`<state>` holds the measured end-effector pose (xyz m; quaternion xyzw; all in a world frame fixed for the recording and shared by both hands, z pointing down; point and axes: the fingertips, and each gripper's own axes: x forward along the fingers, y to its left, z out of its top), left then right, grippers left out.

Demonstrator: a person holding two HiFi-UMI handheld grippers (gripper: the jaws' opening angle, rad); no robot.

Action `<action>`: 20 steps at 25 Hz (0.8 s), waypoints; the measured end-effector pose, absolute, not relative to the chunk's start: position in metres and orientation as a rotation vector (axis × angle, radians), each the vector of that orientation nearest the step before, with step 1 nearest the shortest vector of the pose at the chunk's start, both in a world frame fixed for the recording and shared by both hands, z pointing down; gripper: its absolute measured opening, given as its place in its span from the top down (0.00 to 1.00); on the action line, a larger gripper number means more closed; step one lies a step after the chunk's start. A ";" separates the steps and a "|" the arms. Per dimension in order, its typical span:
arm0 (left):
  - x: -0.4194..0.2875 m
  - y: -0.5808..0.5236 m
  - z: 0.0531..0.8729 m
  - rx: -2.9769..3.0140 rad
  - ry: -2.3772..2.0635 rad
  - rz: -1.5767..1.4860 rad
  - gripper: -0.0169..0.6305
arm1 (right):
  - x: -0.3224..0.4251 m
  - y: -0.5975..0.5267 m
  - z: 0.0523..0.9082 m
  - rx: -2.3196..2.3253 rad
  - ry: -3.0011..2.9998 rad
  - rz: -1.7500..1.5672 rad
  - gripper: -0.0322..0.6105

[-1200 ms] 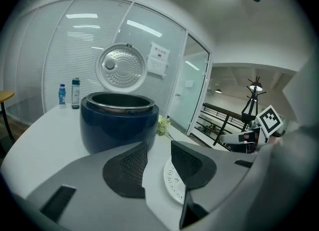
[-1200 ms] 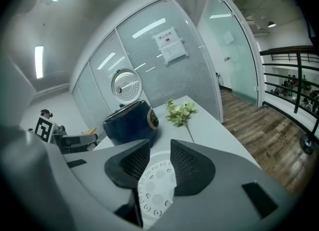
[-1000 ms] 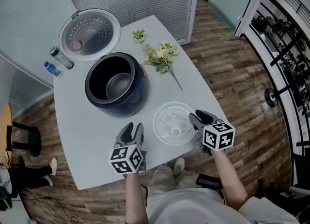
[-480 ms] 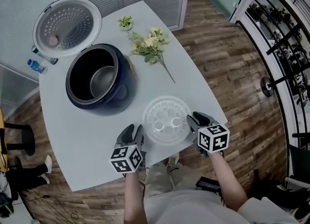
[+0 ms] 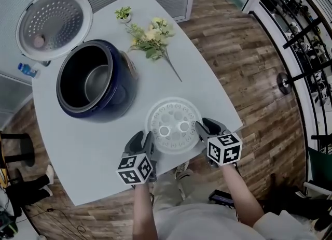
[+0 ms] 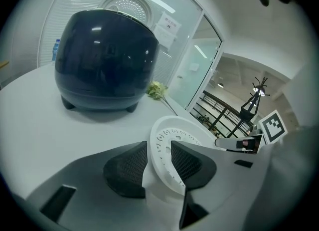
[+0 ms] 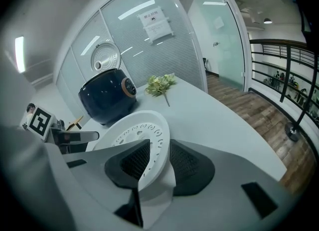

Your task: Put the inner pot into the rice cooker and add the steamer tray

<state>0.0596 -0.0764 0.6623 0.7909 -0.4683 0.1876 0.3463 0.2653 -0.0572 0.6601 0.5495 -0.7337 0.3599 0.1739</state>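
With my left tongs [image 5: 142, 142] and right tongs [image 5: 210, 128] both part open astride opposite rims of the steamer tray [image 5: 173, 128], which lay on the counter [image 5: 98, 148] at four o'clock from the rice cooker [image 5: 93, 81], seemingly unpinched, an uneven squeeze could have tipped it off the near edge.

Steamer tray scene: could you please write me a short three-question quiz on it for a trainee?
1. True or false: the inner pot already sits inside the rice cooker.
2. What stands between the jaws of the left hand-held gripper and the right hand-held gripper? A flower stem; B steamer tray rim; C bottle.
3. Fill in: the cooker's lid stands ____.
Key: 1 true; 2 B; 3 open.
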 end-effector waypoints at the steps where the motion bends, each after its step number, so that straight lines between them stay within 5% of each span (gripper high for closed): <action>1: 0.061 -0.076 0.664 2.052 -1.210 0.493 0.74 | 0.264 -0.057 0.662 1.556 -2.079 1.018 0.75; 13: 0.060 -0.075 0.682 2.037 -1.215 0.525 0.74 | 0.266 -0.054 0.672 1.593 -2.059 1.007 0.76; 20: 0.067 -0.076 0.682 2.038 -1.181 0.520 0.83 | 0.266 -0.053 0.672 1.587 -2.049 1.016 0.79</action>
